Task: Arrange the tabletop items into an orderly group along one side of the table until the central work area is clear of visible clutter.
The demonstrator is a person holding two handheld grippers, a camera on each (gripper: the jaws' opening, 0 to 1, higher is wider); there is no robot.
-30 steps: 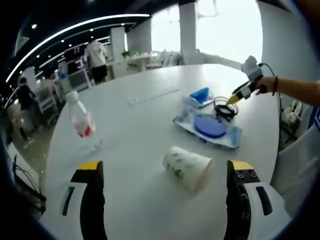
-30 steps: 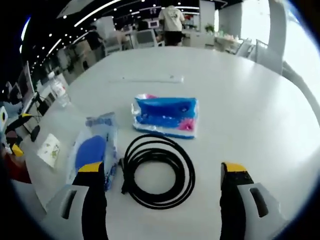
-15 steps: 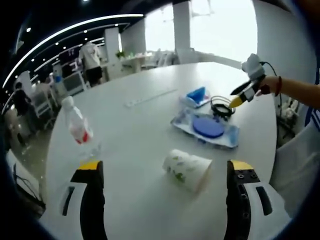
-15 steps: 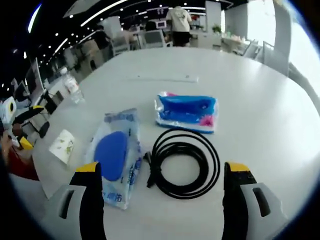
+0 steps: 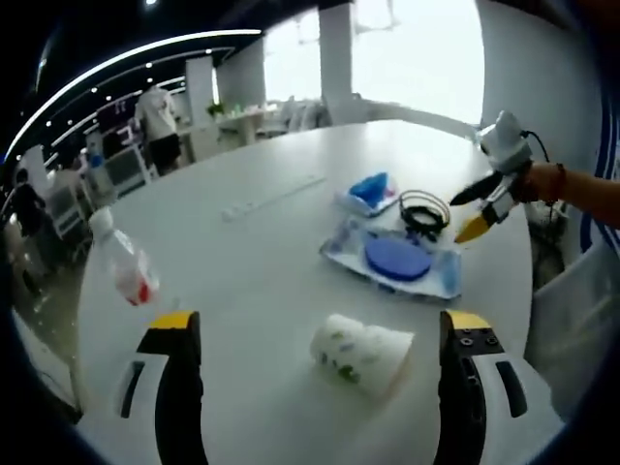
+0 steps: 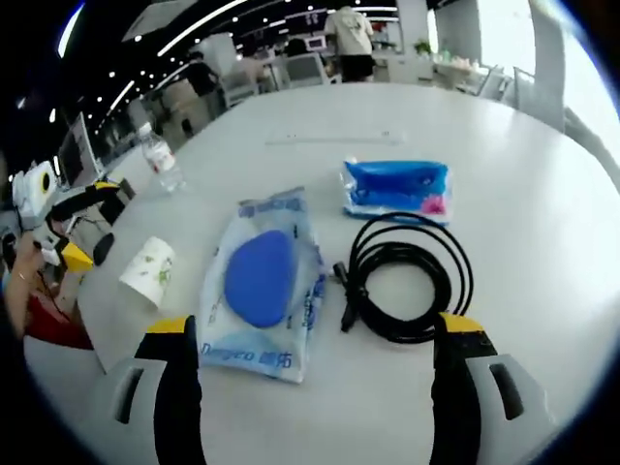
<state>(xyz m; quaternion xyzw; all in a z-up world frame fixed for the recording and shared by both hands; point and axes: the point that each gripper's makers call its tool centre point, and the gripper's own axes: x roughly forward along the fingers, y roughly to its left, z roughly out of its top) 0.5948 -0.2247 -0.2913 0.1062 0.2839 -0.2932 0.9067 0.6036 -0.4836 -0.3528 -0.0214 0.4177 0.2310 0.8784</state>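
A: Clutter is sitting mid-counter [image 5: 291,242] in the left gripper view: a paper cup [image 5: 361,352] is lying on its side between the spread jaws of the left claw [image 5: 315,334], which is gripping nothing. Beyond it are a wipes pack [image 5: 395,260], a coiled black cable [image 5: 424,210] and a blue tissue packet [image 5: 368,190]; a water bottle [image 5: 122,263] is standing well apart toward the counter's edge.

B: And the right gripper view?

A: The right claw [image 6: 315,334] is hanging released over the wipes pack [image 6: 262,286], with the cable [image 6: 407,281] just beside it and the tissue packet [image 6: 397,187] farther off. The cup [image 6: 148,271] and bottle [image 6: 161,165] are lying further away.

B: So which step?

A: Probably choosing a first pickup. I'd judge the next move is lowering onto the wipes pack or cable, pinching, and carrying it to one side.
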